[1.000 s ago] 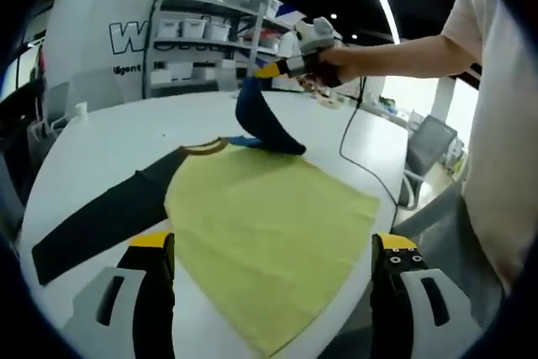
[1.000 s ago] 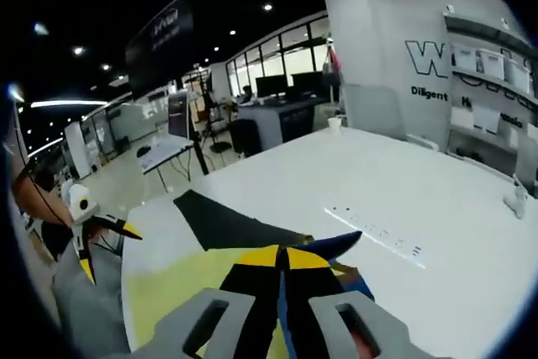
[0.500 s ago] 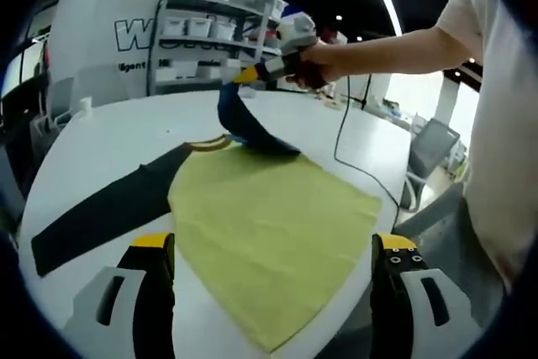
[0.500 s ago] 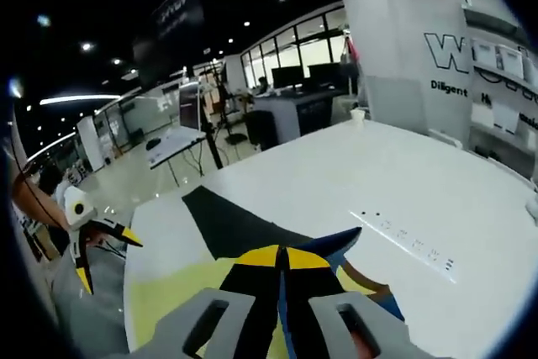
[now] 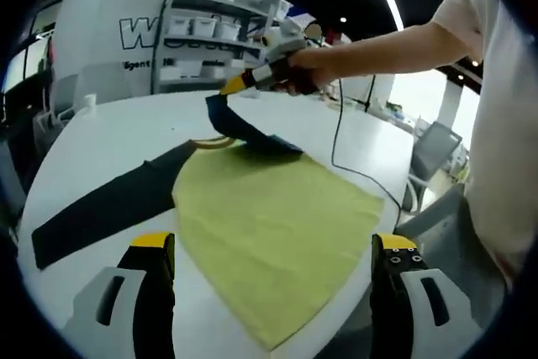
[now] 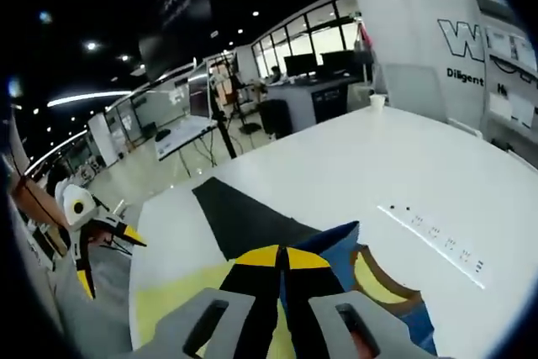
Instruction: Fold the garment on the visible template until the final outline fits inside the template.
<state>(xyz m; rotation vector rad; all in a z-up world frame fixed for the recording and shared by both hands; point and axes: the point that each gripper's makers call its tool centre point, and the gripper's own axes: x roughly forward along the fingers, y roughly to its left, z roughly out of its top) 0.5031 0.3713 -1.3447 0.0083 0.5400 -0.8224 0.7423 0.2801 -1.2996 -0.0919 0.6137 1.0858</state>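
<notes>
A yellow-green garment (image 5: 269,233) with dark sleeves lay spread on a white table (image 5: 109,128). The right gripper (image 5: 225,87), held by a person's hand (image 5: 294,69), pinched the navy sleeve (image 5: 244,128) between closed jaws, raised over the collar. The left gripper (image 5: 269,245) hung at the near hem, jaws spread wide and holding nothing. Storage bins (image 5: 206,29) lined a distant shelf (image 5: 168,48), contents unclear. Compared with a second earlier, the sleeve was carried lower and farther across the shirt.

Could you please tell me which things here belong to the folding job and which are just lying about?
Job:
- garment
- blue sleeve, pinched in right claw
- left claw, open
- table

Lying about:
- shelves with bins
- cup
- chair
</notes>
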